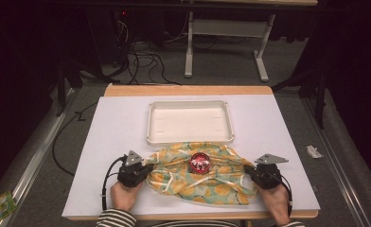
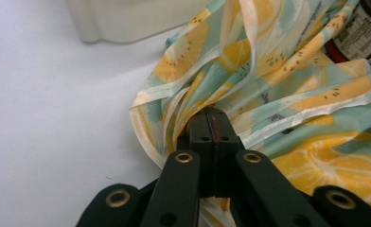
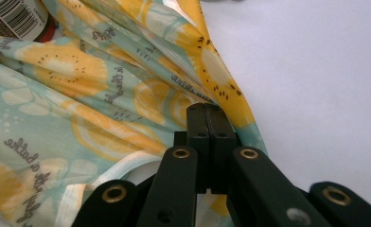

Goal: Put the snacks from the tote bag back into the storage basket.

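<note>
A mint and orange citrus-print cloth (image 1: 202, 177) lies crumpled on the white table top, near the front edge. A round red-lidded can (image 1: 200, 162) sits in the middle of it, partly wrapped by the folds. My left gripper (image 1: 145, 171) is shut on the cloth's left edge (image 2: 193, 101), its jaws pressed together on a bunched fold. My right gripper (image 1: 248, 171) is shut on the cloth's right edge (image 3: 216, 90). The can's label (image 2: 363, 33) peeks out at the top right of the left gripper view, and its barcode (image 3: 13, 16) at the top left of the right gripper view.
A white rectangular tray (image 1: 190, 138) stands just behind the cloth, its near rim touching the fabric. The white board (image 1: 112, 137) has free room left and right of the tray. Cables and a desk frame (image 1: 189, 52) are on the floor beyond the table.
</note>
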Available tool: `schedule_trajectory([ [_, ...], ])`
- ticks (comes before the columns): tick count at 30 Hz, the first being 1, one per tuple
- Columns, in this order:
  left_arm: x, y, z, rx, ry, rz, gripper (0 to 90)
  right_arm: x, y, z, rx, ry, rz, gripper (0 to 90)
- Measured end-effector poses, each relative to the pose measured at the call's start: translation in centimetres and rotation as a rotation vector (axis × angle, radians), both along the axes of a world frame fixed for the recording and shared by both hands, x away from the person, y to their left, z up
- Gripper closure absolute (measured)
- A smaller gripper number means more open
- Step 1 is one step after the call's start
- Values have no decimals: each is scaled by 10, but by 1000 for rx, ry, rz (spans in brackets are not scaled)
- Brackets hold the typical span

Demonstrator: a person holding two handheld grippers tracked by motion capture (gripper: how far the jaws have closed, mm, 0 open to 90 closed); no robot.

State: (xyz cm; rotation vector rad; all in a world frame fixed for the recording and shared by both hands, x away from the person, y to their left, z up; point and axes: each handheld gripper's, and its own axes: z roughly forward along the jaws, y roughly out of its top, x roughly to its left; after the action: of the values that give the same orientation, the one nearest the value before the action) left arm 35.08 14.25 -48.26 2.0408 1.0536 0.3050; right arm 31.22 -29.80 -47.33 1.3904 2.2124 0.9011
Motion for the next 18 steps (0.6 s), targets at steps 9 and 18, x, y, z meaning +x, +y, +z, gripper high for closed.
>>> schedule_trajectory([
  [9,-3,-2,3,-26,-36,-39,787,-4,2,6,36,-26,8,818],
  [18,-10,-1,10,-42,-76,-59,628,-4,8,21,86,-64,51,764],
])
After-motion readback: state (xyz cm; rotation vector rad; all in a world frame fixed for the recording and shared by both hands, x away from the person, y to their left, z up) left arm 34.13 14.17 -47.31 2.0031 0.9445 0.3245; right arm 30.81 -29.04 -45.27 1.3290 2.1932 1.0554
